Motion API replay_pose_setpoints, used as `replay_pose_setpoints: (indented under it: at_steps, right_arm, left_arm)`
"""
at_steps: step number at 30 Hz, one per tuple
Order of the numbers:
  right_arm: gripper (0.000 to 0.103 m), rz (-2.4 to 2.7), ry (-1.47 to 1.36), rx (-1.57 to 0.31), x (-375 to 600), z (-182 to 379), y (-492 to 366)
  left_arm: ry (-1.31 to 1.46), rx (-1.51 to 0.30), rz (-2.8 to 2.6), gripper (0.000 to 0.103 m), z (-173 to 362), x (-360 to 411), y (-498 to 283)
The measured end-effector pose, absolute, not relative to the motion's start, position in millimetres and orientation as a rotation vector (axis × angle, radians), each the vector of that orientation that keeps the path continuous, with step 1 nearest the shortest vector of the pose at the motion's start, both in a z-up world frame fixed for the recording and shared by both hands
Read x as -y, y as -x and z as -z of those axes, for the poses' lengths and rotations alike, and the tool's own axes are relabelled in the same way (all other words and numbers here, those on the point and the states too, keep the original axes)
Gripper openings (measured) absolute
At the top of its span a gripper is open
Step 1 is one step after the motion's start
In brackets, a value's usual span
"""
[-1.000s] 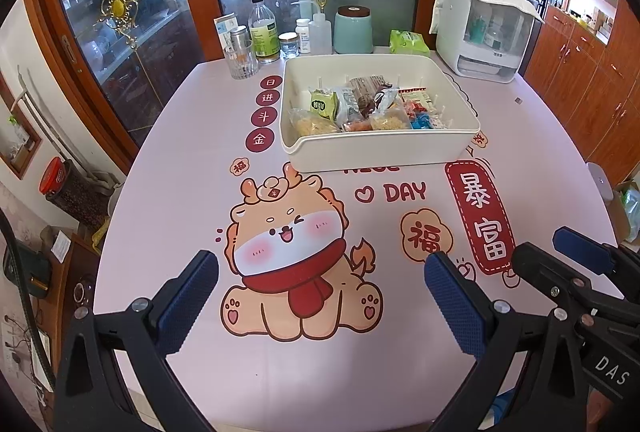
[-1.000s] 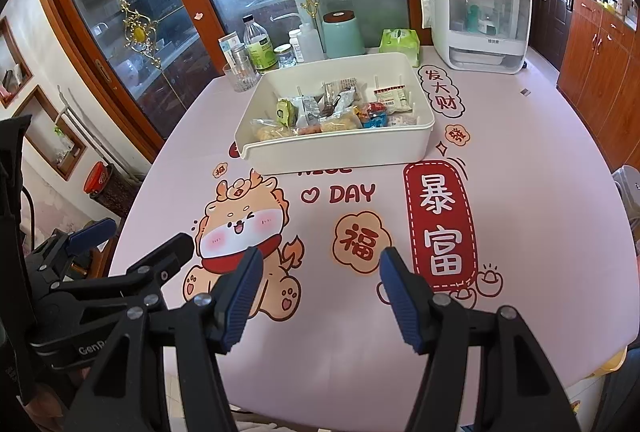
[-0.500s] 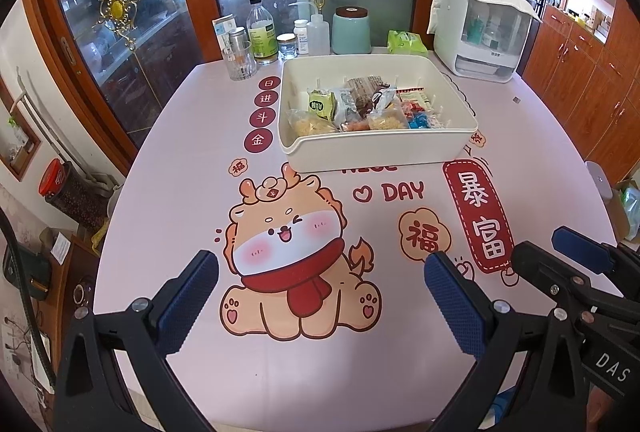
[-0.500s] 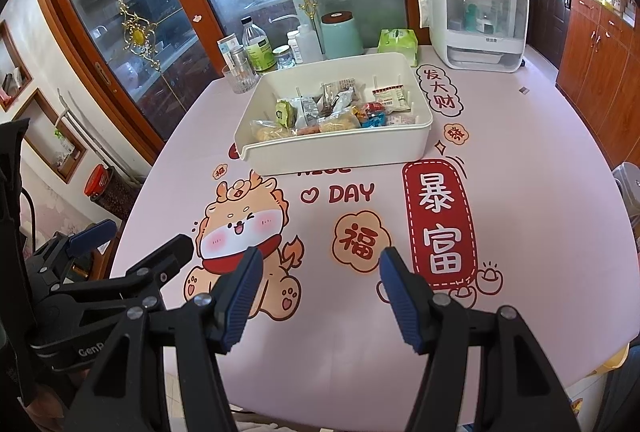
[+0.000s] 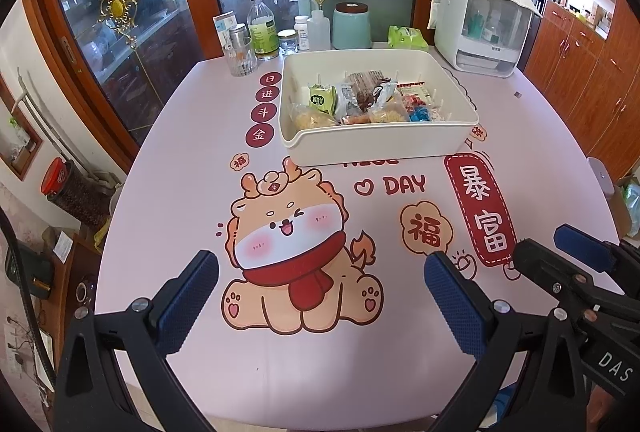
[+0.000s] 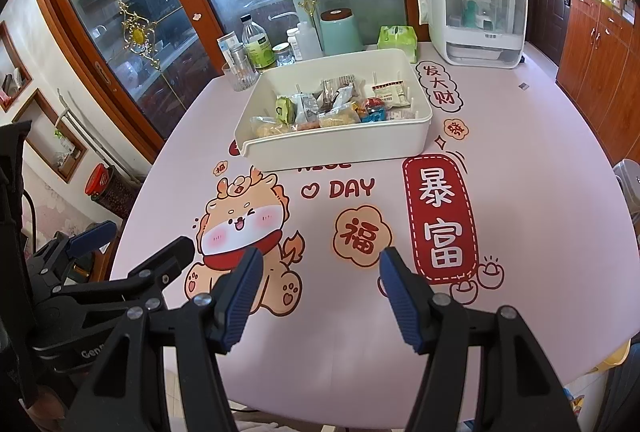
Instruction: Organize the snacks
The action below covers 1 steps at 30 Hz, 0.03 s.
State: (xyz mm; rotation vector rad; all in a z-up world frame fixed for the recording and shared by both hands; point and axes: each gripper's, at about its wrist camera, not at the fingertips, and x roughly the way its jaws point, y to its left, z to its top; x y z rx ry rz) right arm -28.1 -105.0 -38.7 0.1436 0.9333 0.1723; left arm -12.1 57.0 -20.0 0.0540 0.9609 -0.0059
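While I hold both grippers above the near edge of the table, the scene reads left to right like this:

Far left, back edge: a ribbed glass (image 5: 241, 63) and a clear bottle with a green label (image 5: 262, 28) stand by the glass cabinet doors.

Left gripper (image 5: 320, 302): I see its blue-padded jaws spread wide, nothing between them, over the cartoon dragon (image 5: 292, 248) printed on the pink tablecloth (image 5: 552, 152).

Centre: a white bin (image 6: 340, 146) sits on the far half of the table, well apart from both grippers.

Snacks (image 6: 320, 110): wrapped packets lie crowded along the near side of the bin's floor; I can make out a green packet (image 5: 321, 99) at their left end and a blue wrapper (image 5: 418, 114) towards the right.

Behind the bin: a pale green jar with a dark lid (image 6: 340, 30) and a green tissue pack (image 6: 398, 36).

Right gripper (image 6: 320, 292): my jaws stand partly open and empty, above the cloth.

Far right: a white countertop appliance with a clear front (image 6: 476, 12).
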Motion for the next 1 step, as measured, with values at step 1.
replay_pose_setpoints:
  at_steps: [1]
  right_arm:
    - [0.061,-0.173,-0.144,-0.934,105.7,38.7,27.8]
  left_arm:
    - [-0.055,-0.961,0.005,0.102,20.1,-57.2,12.9]
